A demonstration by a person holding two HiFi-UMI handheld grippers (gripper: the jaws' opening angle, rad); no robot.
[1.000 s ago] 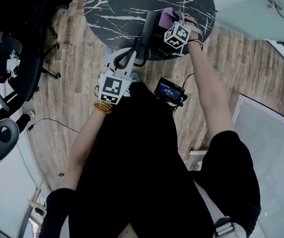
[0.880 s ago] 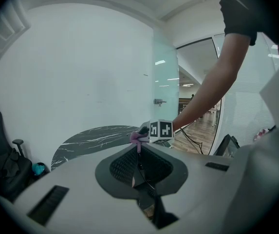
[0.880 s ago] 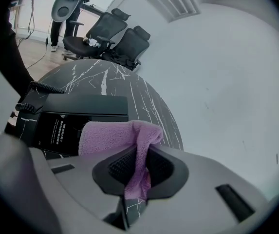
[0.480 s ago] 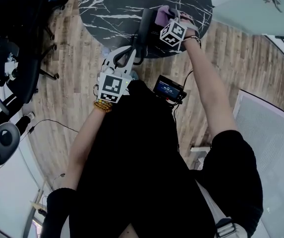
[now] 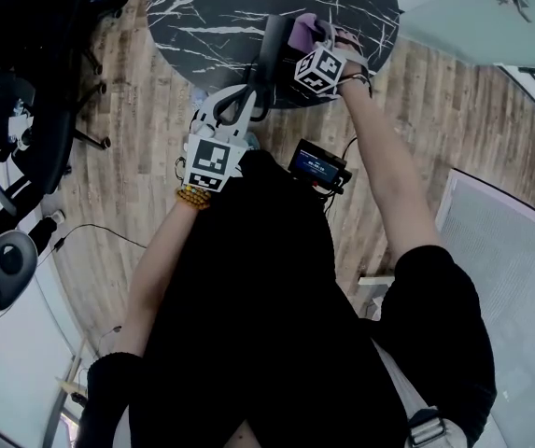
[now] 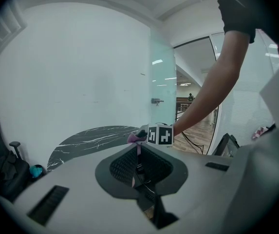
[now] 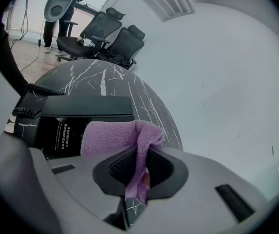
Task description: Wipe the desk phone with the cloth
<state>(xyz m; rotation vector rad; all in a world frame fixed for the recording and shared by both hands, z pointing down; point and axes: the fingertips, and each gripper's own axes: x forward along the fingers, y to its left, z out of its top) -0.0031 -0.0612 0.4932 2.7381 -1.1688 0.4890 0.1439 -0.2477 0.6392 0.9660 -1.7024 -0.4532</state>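
- Since a second ago, the right gripper (image 7: 141,168) has slid slightly leftward over the desk phone (image 7: 83,112), its fingers clamped on the purple cloth (image 7: 112,136).
- That phone sits at the tabletop's (image 5: 220,7) near edge, so a hard stroke could shove it off.
- At that edge, the left gripper (image 6: 138,168) has its fingers closed on nothing and braces nothing.
- Only a fold of cloth is pinched, and it may slip free.

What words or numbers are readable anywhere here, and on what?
Nothing legible.
On the desk phone screen: white print, too small to read.
On the small device at the person's waist: lit blue display, blurred.
On the marker cubes: black square patterns, no letters.
On the cloth: none.
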